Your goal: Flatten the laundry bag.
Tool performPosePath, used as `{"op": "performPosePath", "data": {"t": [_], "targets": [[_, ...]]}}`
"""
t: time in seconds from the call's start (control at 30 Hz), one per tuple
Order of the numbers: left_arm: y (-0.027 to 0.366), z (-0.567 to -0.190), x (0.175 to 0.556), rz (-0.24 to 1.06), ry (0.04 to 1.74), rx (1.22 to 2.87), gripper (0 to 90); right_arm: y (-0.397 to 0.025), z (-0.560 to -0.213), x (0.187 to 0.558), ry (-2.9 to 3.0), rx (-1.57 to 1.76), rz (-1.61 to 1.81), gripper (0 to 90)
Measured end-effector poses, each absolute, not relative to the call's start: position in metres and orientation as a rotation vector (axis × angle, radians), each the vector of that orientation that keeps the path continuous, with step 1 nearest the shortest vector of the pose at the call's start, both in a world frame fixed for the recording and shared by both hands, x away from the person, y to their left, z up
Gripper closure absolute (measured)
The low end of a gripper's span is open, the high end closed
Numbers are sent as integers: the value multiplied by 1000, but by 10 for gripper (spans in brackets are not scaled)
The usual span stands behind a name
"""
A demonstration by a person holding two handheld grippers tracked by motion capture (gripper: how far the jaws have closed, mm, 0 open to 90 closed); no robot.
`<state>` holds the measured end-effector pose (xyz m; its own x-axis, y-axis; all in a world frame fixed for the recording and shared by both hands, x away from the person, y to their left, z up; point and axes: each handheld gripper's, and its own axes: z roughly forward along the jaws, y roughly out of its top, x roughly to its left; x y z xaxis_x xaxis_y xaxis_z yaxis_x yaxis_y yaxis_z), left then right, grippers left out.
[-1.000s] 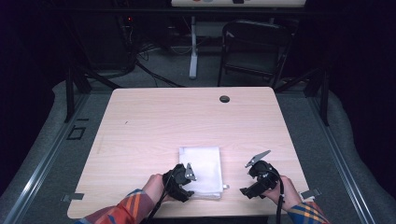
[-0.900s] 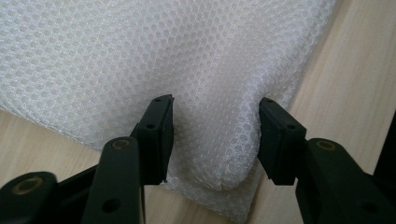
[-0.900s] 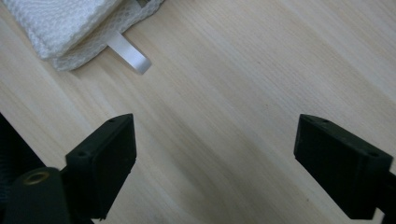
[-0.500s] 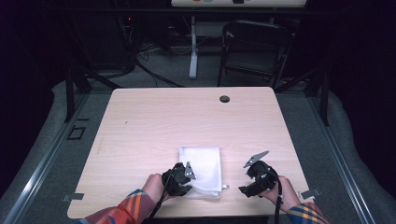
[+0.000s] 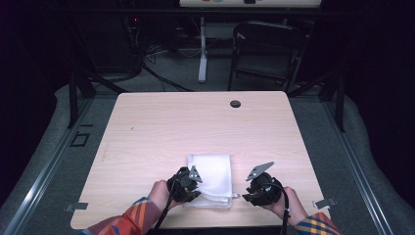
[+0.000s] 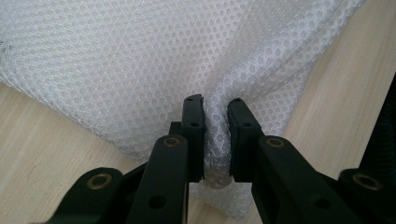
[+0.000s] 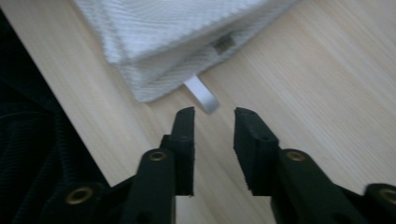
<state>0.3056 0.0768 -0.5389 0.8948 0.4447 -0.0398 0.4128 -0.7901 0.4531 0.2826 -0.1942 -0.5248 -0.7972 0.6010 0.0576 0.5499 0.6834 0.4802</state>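
A folded white cloth [image 5: 210, 176] lies on the near part of the table [image 5: 161, 127], a little right of its middle, with its near edge close to the table's near edge. The left gripper [image 5: 188, 182] sits on the cloth's near left corner, and its jaws are closed narrow on a pinched ridge of the fabric. The right gripper [image 5: 254, 188] rests just right of the cloth, apart from it, with its jaws open and nothing between them; bare wood shows in the gap.

Around the cloth the table is plain light wood, with a small dark round cap [image 5: 235, 103] far off near the far edge. Beyond the table stand a dark folding chair [image 5: 266, 54] and a white post [image 5: 202, 49] on the grey floor. Nothing lies between the right gripper and the cloth's corner.

The left gripper view shows what the high view cannot: the cloth [image 6: 163, 60] is an open honeycomb mesh, bunched into a fold where the jaws squeeze it. The right gripper view shows the cloth [image 7: 173, 32] in stacked layers with a fine ribbed weave, a small dark label [image 7: 224, 43] at its edge and a white hanging loop [image 7: 201, 94] sticking out of the corner just ahead of the open jaws.
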Motion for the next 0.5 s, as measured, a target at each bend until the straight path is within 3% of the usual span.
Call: {"op": "performPosePath", "data": {"t": [0.17, 0.5], "targets": [[78, -537, 307, 84, 636, 2580, 795, -167, -528, 277, 2830, 848, 772, 858], [81, -532, 306, 78, 642, 2533, 797, -145, -535, 277, 2827, 772, 782, 900]]}}
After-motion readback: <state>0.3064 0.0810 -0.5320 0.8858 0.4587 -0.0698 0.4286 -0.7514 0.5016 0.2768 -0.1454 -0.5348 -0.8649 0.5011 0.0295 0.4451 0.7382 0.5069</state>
